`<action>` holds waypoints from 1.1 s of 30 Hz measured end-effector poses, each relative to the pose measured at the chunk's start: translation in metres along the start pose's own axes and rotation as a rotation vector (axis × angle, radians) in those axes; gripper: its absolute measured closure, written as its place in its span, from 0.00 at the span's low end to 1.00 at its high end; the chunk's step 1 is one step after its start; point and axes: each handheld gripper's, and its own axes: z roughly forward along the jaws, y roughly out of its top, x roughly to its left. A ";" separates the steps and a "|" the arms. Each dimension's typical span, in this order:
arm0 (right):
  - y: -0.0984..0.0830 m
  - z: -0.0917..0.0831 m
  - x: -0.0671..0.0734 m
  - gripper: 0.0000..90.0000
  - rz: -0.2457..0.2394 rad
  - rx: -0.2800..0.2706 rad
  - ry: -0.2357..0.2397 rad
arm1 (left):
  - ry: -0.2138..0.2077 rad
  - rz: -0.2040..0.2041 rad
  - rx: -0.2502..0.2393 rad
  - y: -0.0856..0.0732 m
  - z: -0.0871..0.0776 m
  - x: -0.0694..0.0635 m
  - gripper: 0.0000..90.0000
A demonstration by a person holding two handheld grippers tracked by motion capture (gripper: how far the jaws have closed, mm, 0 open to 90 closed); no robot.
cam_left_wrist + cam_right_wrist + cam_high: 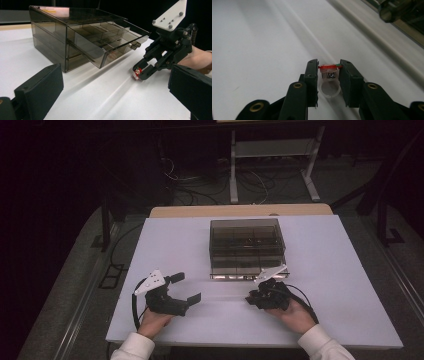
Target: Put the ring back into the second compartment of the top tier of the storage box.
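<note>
A small plastic ring (328, 75) with a red and white top sits between the pads of my right gripper (328, 65), which is shut on it just above the white table (330, 270). In the left gripper view the same ring (136, 72) shows at the tips of the right gripper (140, 75), close to the tabletop. A smoked-plastic drawer box (246, 242) stands behind it, its top drawer (110, 41) pulled out. My left gripper (187, 287) rests near the front left, open, with nothing between its jaws.
The drawer's knob (390, 11) is just beyond the right gripper. The open drawer is split into several compartments. Past the table's far edge are a metal frame (272, 165) and loose cables (200, 185) on the floor.
</note>
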 end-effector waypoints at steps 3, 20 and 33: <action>0.000 -0.003 0.002 0.76 0.000 -0.003 0.006 | 0.002 -0.001 -0.001 0.000 0.000 0.000 0.00; 0.006 -0.025 0.007 0.76 -0.013 -0.026 0.027 | 0.004 0.000 -0.001 0.000 0.000 0.000 0.00; 0.011 -0.039 0.007 0.76 -0.016 -0.037 0.028 | 0.004 -0.001 -0.003 0.000 0.000 0.000 0.00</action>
